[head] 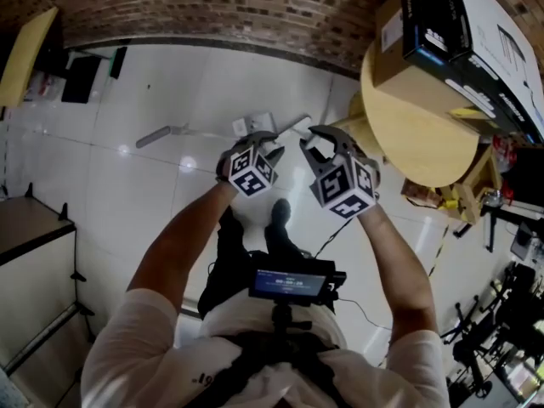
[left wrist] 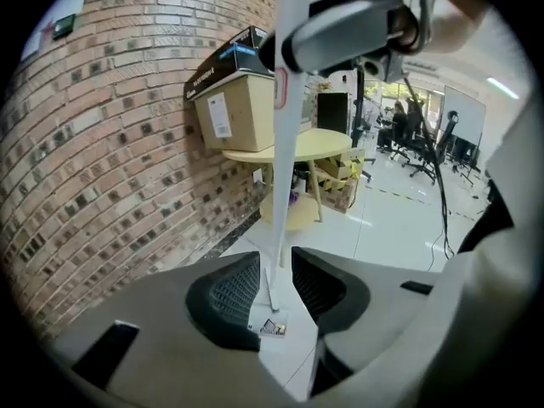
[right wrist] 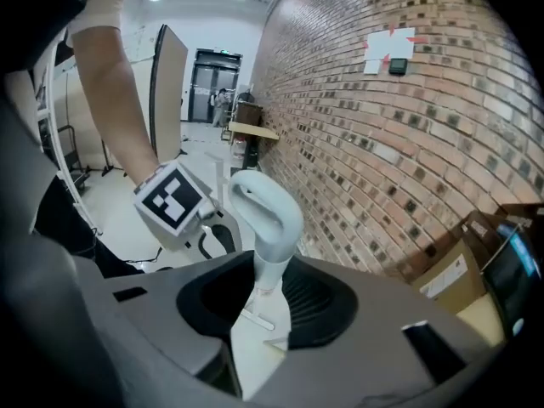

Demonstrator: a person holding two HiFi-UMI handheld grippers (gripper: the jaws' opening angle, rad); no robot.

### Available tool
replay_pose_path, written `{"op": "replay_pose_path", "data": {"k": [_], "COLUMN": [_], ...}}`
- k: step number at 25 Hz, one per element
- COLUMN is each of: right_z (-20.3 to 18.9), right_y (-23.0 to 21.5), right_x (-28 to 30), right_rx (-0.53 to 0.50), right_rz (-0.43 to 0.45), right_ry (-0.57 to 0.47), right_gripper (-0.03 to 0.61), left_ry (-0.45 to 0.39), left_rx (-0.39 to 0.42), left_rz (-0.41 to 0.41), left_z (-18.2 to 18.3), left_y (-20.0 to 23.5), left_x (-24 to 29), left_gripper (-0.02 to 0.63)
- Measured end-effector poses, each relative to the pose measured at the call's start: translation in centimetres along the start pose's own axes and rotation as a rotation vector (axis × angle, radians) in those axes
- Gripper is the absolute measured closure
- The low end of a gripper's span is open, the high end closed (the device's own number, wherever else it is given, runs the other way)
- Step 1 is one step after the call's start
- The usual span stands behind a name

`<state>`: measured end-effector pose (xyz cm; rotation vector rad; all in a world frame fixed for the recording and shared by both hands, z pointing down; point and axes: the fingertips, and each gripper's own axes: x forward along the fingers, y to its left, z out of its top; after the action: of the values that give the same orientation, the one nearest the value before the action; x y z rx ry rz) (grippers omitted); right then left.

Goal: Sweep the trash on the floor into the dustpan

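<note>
Over white floor tiles [head: 127, 185] beside a red brick wall [head: 212, 7], a person's right gripper [right wrist: 269, 291] is clamped on the pale grey looped plastic handle [right wrist: 265, 215] topping a thin white pole [left wrist: 285, 168]. The left gripper [left wrist: 276, 284] has its jaws slightly apart around that pole. A small white paper scrap [left wrist: 272, 326] lies on the tiles at the pole's foot, twelve o'clock from the left gripper.

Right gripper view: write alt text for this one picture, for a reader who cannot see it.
The right gripper holds the neck of a pale grey, loop-topped handle between its dark jaws, seen from just behind them. Beyond it at left is the left gripper with its black-and-white marker cube; a brick wall fills the right side.
</note>
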<state>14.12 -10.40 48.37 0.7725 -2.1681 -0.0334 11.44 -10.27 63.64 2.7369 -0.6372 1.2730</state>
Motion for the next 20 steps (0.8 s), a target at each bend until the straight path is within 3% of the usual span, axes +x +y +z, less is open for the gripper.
{"op": "replay_pose_path", "data": {"k": [7, 13, 20], "right_z": [2.9, 2.6, 5.0], "right_y": [0.9, 2.5, 3.1], "right_x": [0.8, 2.5, 5.1], "right_rx": [-0.231, -0.441, -0.487], "right_rz": [0.146, 0.291, 0.279], "right_ry": [0.009, 0.099, 0.171], "right_gripper": [0.483, 0.483, 0.483], "left_ry": [-0.051, -0.054, -0.087], "left_rx": [-0.158, -0.253, -0.313], "left_rz": [0.114, 0.236, 0.307], "left_z": [-2.8, -6.1, -9.0], "left_y": [0.6, 2.6, 6.2], "left_x": [-10.5, -17.8, -23.7], "left_gripper": [0.486, 0.486, 0.486]}}
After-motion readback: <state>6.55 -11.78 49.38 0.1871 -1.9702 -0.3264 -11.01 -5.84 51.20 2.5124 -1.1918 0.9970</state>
